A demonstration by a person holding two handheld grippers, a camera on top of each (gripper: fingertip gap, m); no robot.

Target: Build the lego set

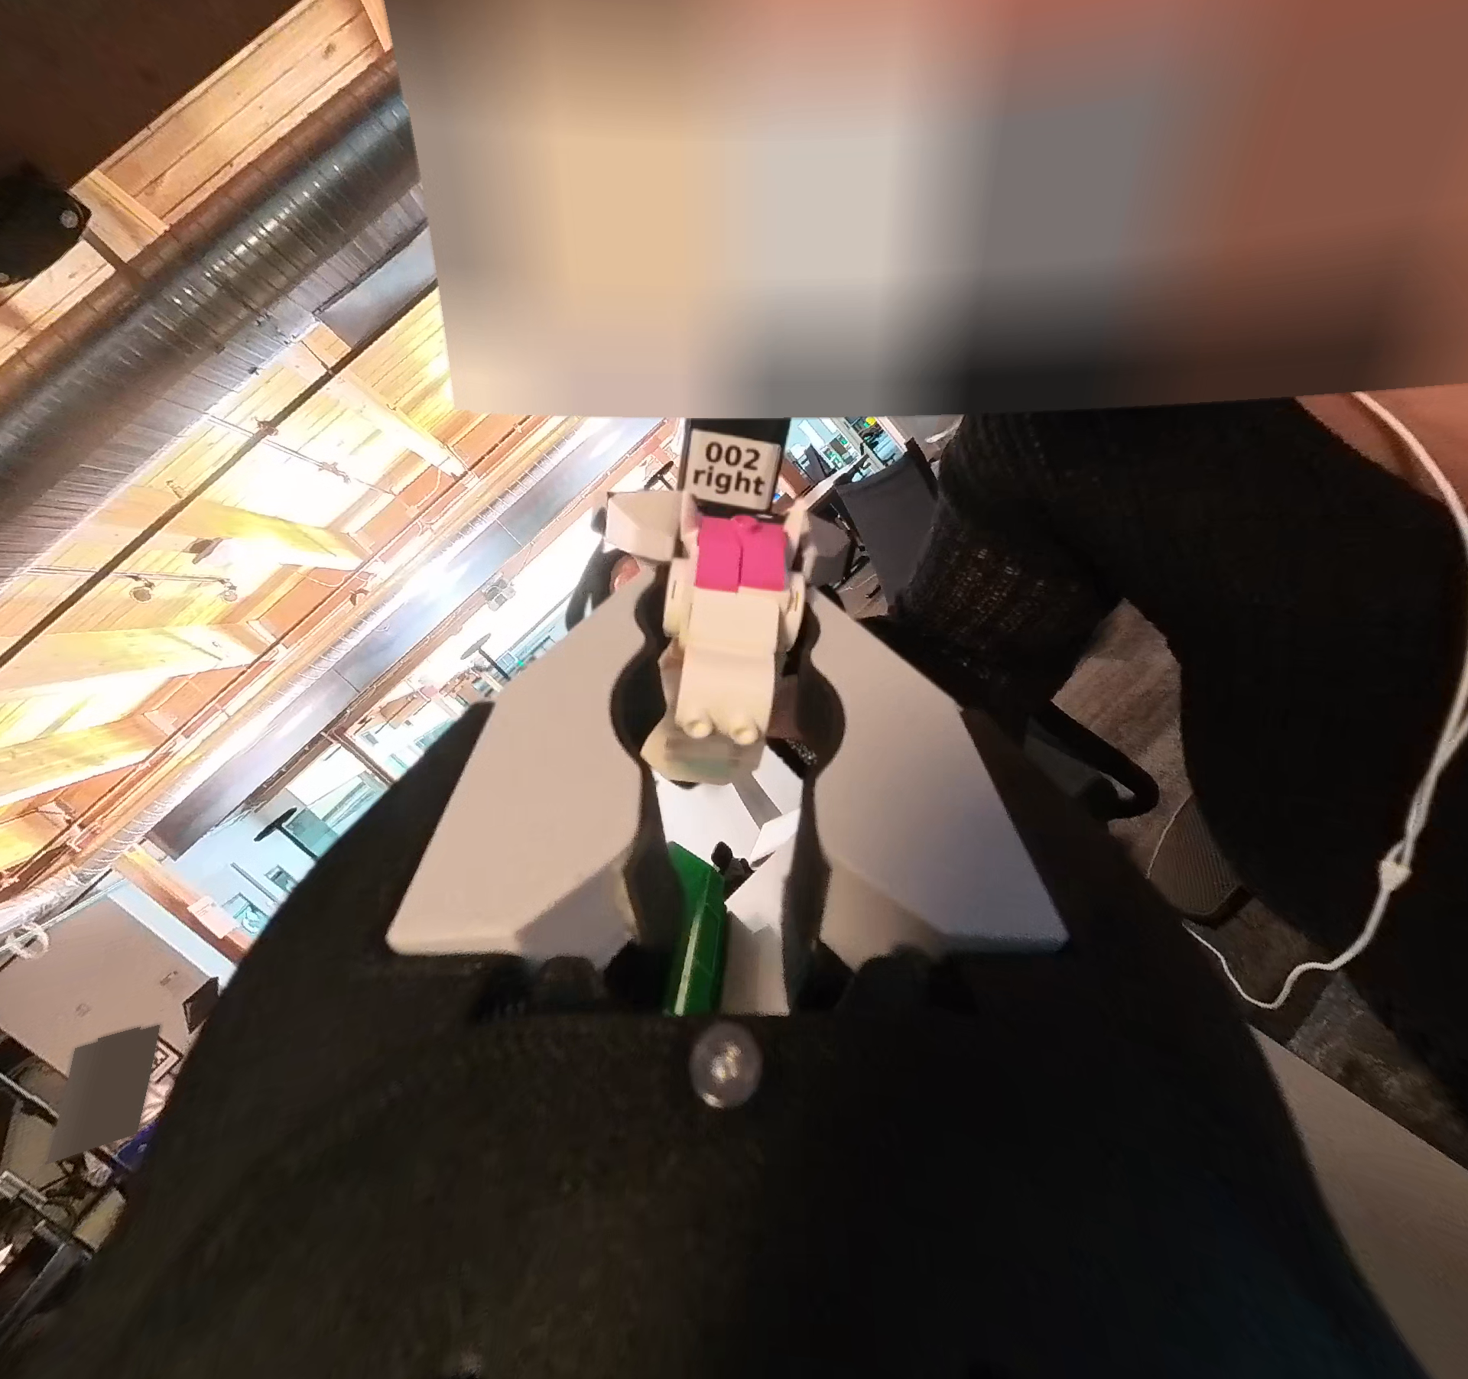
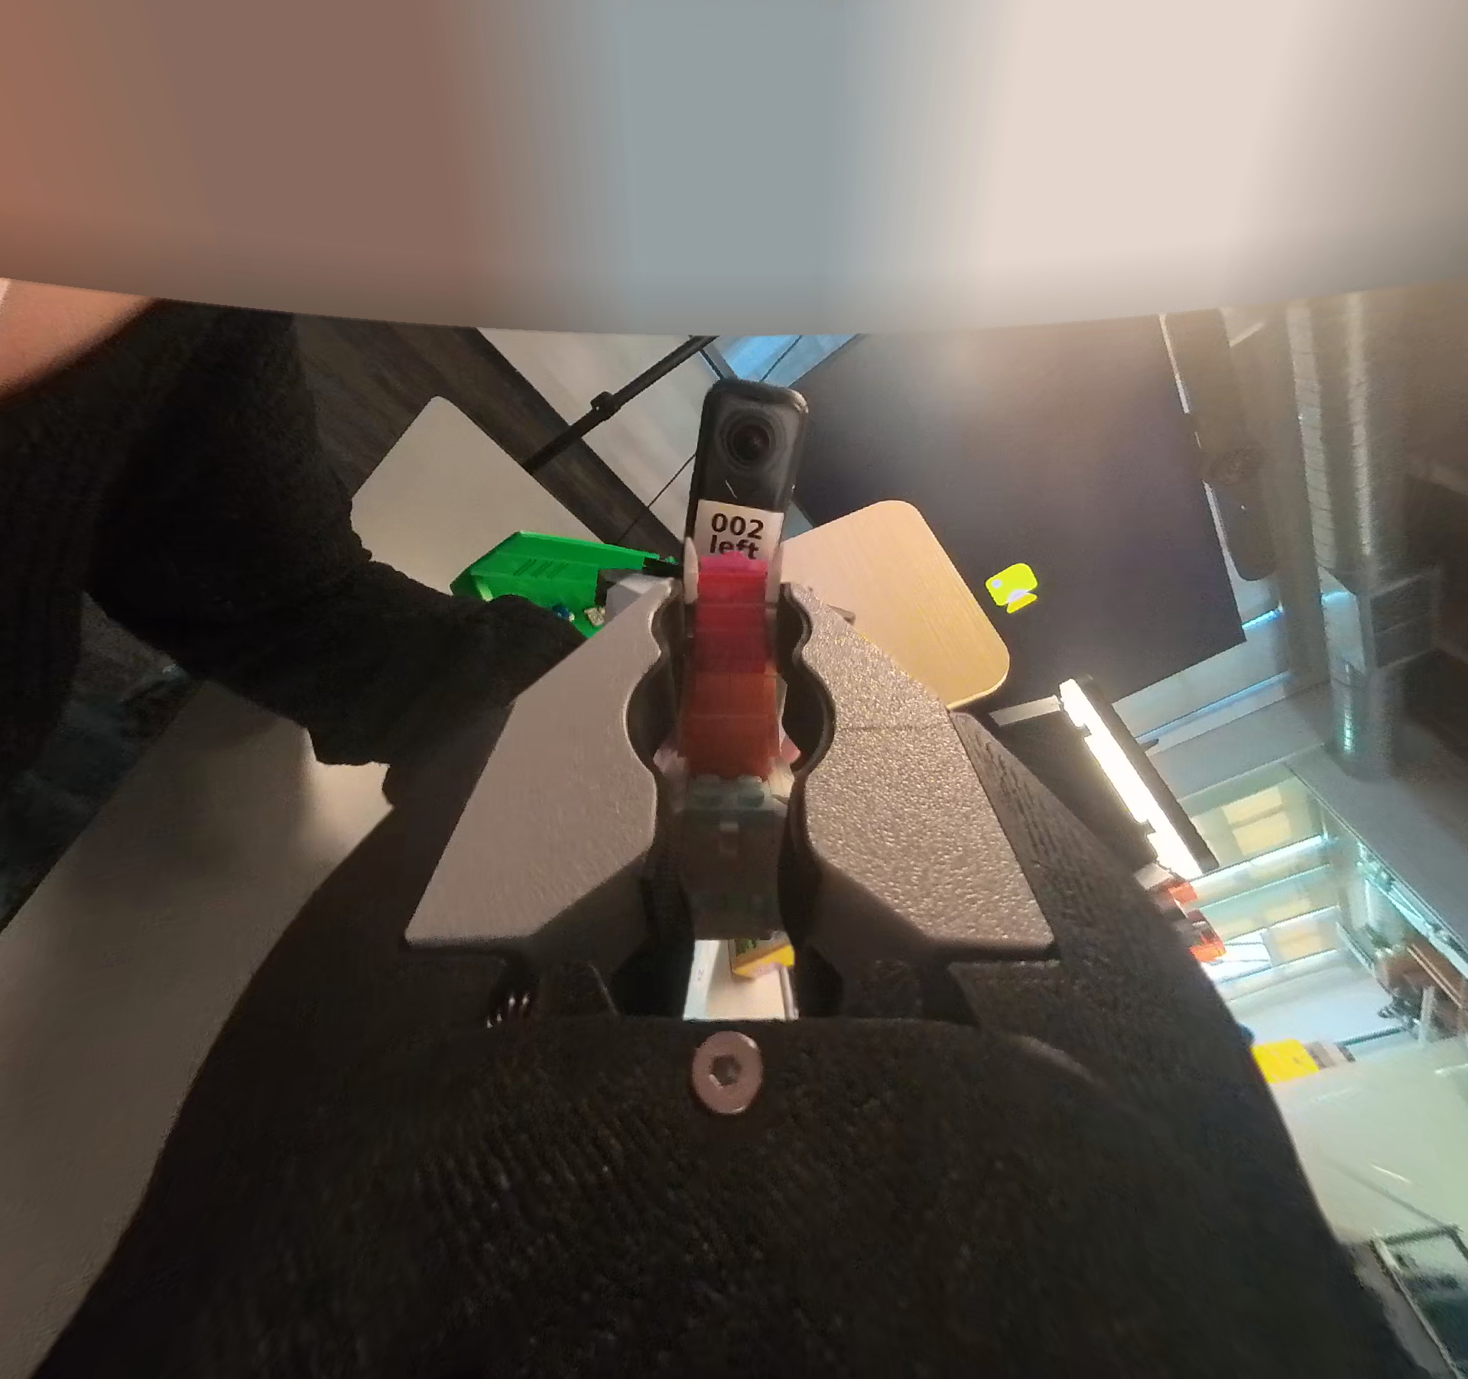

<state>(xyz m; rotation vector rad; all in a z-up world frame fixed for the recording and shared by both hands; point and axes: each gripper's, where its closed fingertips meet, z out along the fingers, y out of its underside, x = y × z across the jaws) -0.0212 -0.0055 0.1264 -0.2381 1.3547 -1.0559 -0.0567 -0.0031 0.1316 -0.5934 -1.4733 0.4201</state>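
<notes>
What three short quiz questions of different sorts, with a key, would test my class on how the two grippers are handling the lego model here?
1. True or false: the left gripper stands wide open with nothing between its fingers.
2. Multiple choice: which colours show on the lego model in the left wrist view? A) white and pink B) blue and yellow C) black and orange
3. Fill the gap: in the right wrist view, the green object lies to the ____ of the right gripper.

Key
1. False: it is shut on the model.
2. A
3. left
</notes>
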